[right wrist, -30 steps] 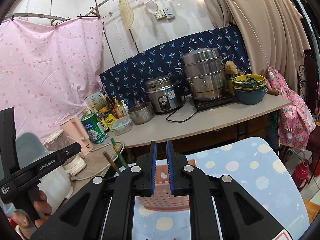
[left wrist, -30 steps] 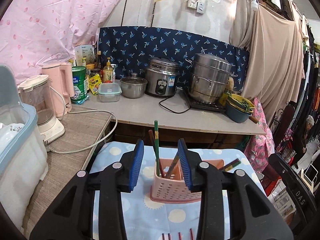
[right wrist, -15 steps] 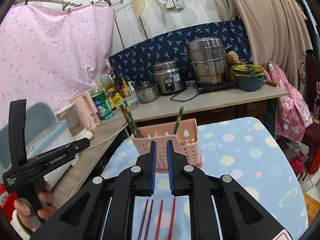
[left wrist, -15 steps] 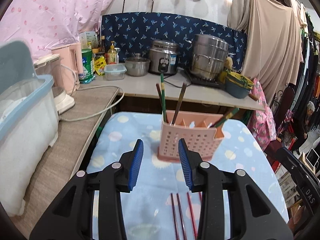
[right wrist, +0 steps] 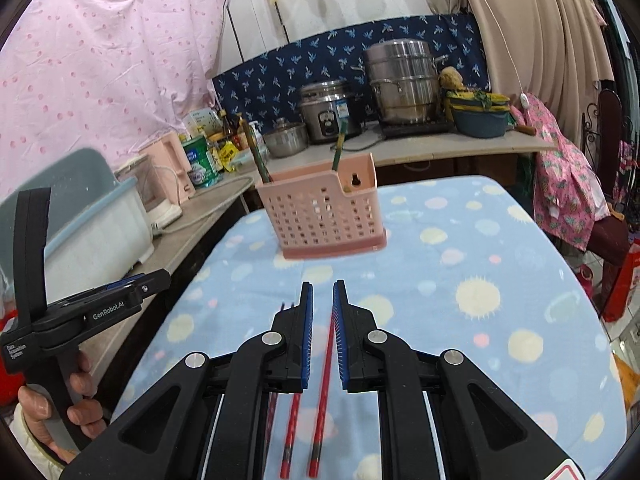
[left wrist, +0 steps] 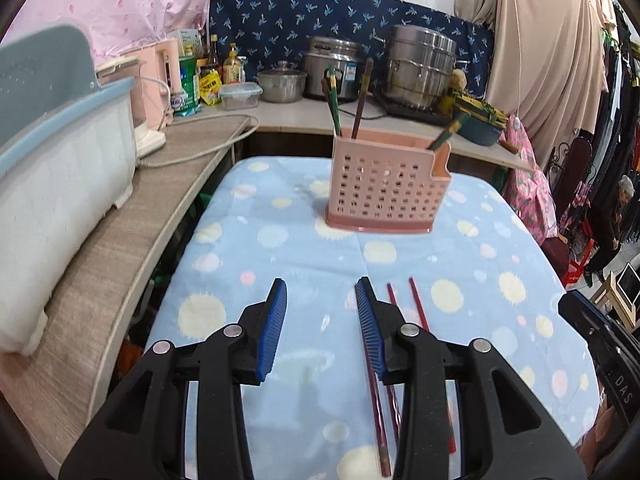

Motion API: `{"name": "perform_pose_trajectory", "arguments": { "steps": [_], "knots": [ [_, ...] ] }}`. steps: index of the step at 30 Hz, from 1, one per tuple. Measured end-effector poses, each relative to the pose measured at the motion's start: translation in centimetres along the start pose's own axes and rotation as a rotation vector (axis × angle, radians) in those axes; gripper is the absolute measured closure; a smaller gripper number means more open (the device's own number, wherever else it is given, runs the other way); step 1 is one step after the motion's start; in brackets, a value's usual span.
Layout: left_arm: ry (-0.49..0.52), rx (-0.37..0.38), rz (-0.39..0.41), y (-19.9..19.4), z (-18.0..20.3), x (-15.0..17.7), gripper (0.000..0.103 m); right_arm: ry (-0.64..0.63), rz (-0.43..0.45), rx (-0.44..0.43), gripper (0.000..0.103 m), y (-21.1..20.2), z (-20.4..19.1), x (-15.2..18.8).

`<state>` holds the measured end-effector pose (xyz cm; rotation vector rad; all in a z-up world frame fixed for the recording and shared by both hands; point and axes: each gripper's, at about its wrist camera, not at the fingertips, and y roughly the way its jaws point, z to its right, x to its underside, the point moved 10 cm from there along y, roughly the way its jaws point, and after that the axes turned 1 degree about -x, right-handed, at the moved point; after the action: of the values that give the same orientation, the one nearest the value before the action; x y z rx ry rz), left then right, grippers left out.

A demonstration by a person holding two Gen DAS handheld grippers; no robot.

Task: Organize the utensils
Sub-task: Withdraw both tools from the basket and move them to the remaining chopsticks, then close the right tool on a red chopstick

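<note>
A pink caddy (left wrist: 386, 192) stands upright on a table covered by a blue spotted cloth (left wrist: 304, 264). It holds several chopsticks (left wrist: 362, 98), green and brown, leaning in its compartments. More red chopsticks (right wrist: 323, 380) lie flat on the cloth, nearer the person and well apart from the caddy. The left gripper (left wrist: 321, 322) hovers just beside them with jaws wide and holding nothing. The right gripper (right wrist: 322, 330) hangs above them, jaws narrow, 1 red chopstick showing through the gap; whether it is gripped, I cannot tell.
</note>
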<state>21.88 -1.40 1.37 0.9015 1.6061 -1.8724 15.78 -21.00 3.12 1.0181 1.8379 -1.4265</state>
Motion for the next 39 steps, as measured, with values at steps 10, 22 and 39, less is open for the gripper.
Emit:
{"name": "perform_pose_trajectory", "arguments": {
  "steps": [10,22,39],
  "knots": [
    [0.004,-0.010,-0.074,1.0,-0.1,5.5,0.068,-0.021,-0.105,0.034,0.091,0.5,-0.1,7.4],
    [0.021,-0.012,-0.163,2.0,0.1,10.7,0.068,-0.013,-0.208,0.044,0.085,1.9,-0.1,13.5],
    [0.022,-0.006,-0.202,2.4,0.2,13.3,0.050,-0.022,-0.265,0.052,0.079,3.9,-0.5,16.0]
  ]
}}
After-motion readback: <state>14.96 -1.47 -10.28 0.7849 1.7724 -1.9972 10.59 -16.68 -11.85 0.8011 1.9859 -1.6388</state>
